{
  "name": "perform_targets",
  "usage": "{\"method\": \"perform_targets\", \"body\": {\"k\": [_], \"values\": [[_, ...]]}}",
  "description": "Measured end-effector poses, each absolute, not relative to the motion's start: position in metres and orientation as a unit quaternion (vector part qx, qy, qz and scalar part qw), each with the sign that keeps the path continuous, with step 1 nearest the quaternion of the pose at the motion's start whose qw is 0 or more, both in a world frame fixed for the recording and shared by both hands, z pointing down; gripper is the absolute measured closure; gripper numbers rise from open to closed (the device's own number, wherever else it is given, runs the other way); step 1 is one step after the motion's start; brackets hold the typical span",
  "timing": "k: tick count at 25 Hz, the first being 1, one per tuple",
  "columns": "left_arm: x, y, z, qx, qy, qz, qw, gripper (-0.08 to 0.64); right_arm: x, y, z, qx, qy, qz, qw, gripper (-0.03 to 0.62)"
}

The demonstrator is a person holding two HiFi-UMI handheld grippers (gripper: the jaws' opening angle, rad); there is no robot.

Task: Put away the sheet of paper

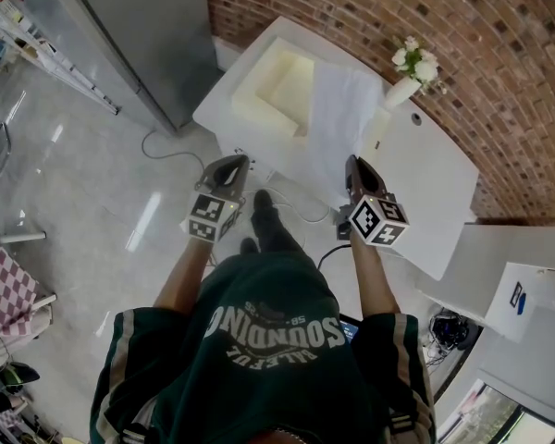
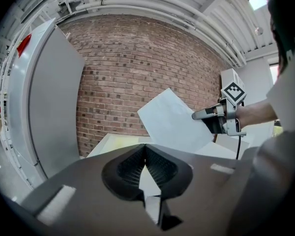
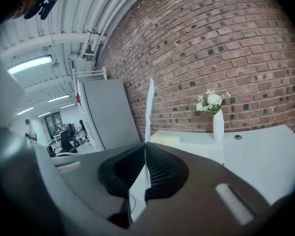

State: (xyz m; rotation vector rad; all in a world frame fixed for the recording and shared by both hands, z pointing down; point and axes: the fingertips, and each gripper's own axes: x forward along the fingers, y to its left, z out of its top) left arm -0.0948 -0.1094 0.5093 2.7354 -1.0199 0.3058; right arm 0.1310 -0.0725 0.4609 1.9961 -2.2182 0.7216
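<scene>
The sheet of white paper (image 1: 342, 109) hangs over the white table (image 1: 435, 183), and my right gripper (image 1: 351, 162) is shut on its near edge. In the right gripper view the paper (image 3: 148, 107) rises edge-on from between the closed jaws of my right gripper (image 3: 145, 146). My left gripper (image 1: 233, 160) is held to the left at about the same height, short of the table's near edge, shut with nothing in it. The left gripper view shows its own tips (image 2: 145, 157) meeting, with the paper (image 2: 174, 124) and the right gripper (image 2: 206, 114) off to the right.
A cream foam tray (image 1: 276, 89) sits on the table's left end. A white vase of flowers (image 1: 402, 89) stands at the back by the brick wall (image 1: 499, 54). A tall grey cabinet (image 1: 139, 26) stands at the left. Cables (image 1: 166, 146) lie on the floor.
</scene>
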Motion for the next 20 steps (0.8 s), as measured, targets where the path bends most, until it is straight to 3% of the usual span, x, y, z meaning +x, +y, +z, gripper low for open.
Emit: {"method": "perform_targets", "body": {"k": [20], "values": [[-0.044,-0.223,0.529,0.925,-0.331,0.143,0.119,0.551,0.187,-0.199,0.507,0.649,-0.701,0.295,0.022,0.592]]}}
